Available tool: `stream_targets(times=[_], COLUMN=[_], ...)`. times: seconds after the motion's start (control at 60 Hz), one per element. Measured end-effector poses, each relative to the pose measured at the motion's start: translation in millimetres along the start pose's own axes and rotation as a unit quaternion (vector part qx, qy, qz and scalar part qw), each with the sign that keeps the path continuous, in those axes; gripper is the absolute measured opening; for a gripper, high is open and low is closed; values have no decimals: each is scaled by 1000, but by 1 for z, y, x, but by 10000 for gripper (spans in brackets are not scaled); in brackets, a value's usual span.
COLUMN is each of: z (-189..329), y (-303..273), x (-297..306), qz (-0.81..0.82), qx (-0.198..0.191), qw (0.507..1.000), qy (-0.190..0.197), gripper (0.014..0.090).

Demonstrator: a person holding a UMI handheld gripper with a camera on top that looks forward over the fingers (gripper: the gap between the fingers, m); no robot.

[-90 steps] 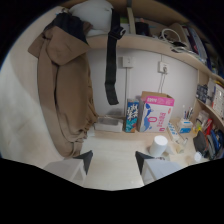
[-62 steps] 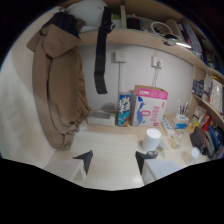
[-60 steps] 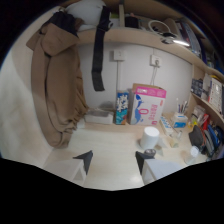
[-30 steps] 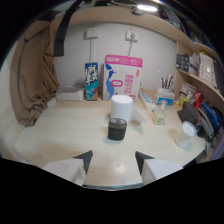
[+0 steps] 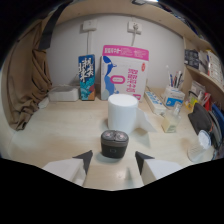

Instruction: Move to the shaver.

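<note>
Pretty much there, I'd say. The gripper (image 5: pixel 113 159) sits at the bottom middle of the frame with its two dark fingertips spread wide, holding nothing and touching nothing. Right ahead of them, centred on the gap, is the shaver (image 5: pixel 114 144), a stubby dark thing standing on the pale desk (image 5: pixel 65 122) in the lower centre. It isn't between the fingers yet, just in front, so what's left looks like a small last nudge forward.

Just behind the shaver is a white roll of tissue (image 5: pixel 122 111), mid-frame. Further back against the wall, a pink and white box (image 5: pixel 125 72) at upper centre and a blue carton (image 5: pixel 86 77) to its left. A pen holder (image 5: pixel 174 95) sits off to the right, and a brown coat (image 5: pixel 31 85) hangs down the left side.
</note>
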Motion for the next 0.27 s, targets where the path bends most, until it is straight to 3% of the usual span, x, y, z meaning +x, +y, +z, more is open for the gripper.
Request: stream_targets(times=[0.267], z=[5], y=[3], x=[-2], qz=[5], qx=[-4], qw=[1000], qy=[2], gripper=[872])
